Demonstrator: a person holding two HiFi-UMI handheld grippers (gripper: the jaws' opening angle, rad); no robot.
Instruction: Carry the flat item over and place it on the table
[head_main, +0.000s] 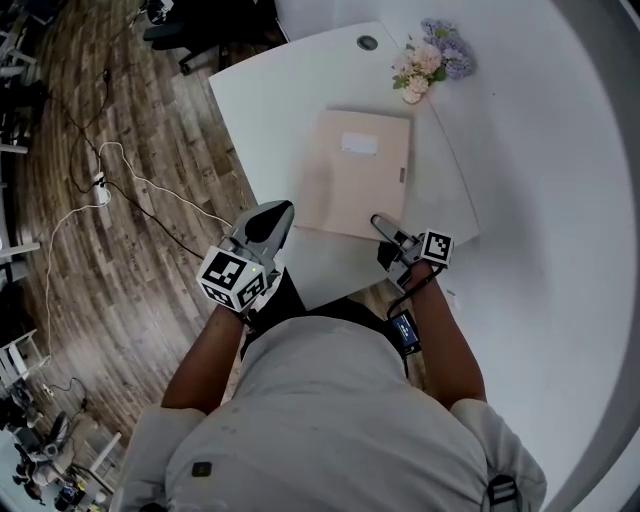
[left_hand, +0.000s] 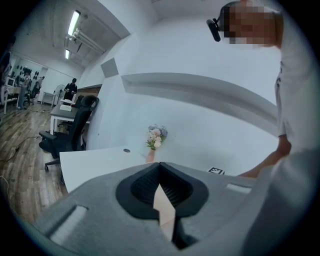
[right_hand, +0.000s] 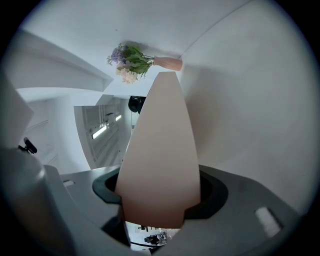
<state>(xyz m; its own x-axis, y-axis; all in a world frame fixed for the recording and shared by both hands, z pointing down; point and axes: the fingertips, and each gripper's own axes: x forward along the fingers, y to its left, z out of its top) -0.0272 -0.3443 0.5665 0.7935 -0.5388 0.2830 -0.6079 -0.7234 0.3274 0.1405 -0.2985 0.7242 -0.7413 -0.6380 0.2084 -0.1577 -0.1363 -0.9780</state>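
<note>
The flat item (head_main: 352, 175) is a beige folder-like board with a white label, lying level over the white table (head_main: 270, 80). Both grippers hold its near edge. My left gripper (head_main: 283, 212) is shut on the near left corner. In the left gripper view (left_hand: 160, 170) the board (left_hand: 163, 206) shows edge-on as a thin beige sliver between the closed jaws. My right gripper (head_main: 380, 222) grips the near right corner. From the right gripper view (right_hand: 160, 196) the board (right_hand: 160, 145) runs away from the jaws as one broad beige face.
A small vase of flowers (head_main: 428, 62) stands at the table's far right, just beyond the board. A round cable hole (head_main: 367, 43) sits at the far edge. White cables (head_main: 120, 180) trail over the wooden floor on the left. A curved white wall (head_main: 560, 200) bounds the right side.
</note>
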